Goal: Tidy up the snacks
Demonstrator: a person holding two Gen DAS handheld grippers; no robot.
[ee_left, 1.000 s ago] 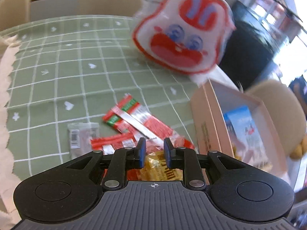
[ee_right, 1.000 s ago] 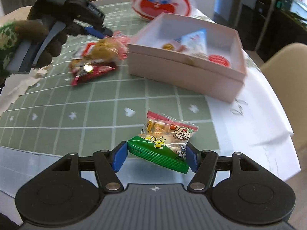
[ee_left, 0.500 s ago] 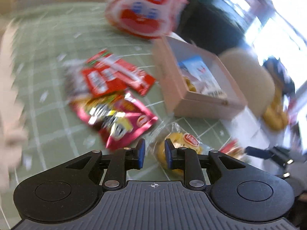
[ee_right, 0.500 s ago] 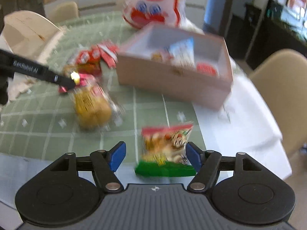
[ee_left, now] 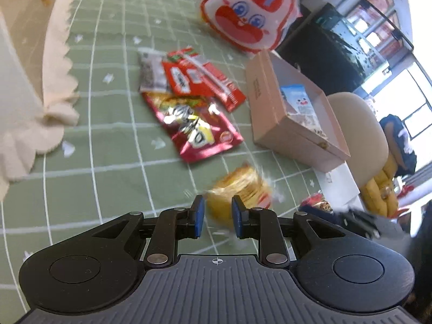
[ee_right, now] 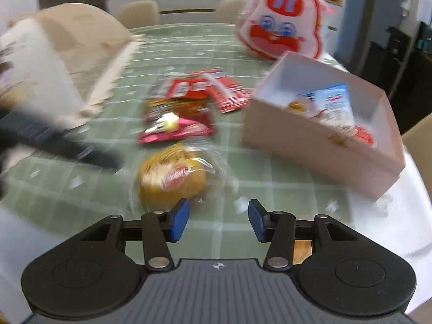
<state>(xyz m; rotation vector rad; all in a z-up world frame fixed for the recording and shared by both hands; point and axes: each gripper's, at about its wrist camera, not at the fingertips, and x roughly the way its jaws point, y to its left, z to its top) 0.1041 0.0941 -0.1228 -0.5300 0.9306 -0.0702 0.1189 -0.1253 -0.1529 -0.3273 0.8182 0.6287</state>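
Midway through sorting snacks, my left claw point(ee_left: 216, 220) pinches the wrapped yellow bun point(ee_right: 172, 175) above the table point(ee_right: 283, 194), my right claw point(ee_right: 218, 220) gapes empty, several packets point(ee_left: 199, 124) remain outside the part-filled pink box point(ee_right: 318, 140).

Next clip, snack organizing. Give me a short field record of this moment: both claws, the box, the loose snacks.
left claw: jaws narrow, at the wrapper of the wrapped bun; grip unclear
right claw: open, nothing between the jaws, which have just been closing
pink box: open, holds a blue-white packet and other snacks
loose on tablecloth: wrapped bun, red packets
rabbit-face bag: behind the pink box
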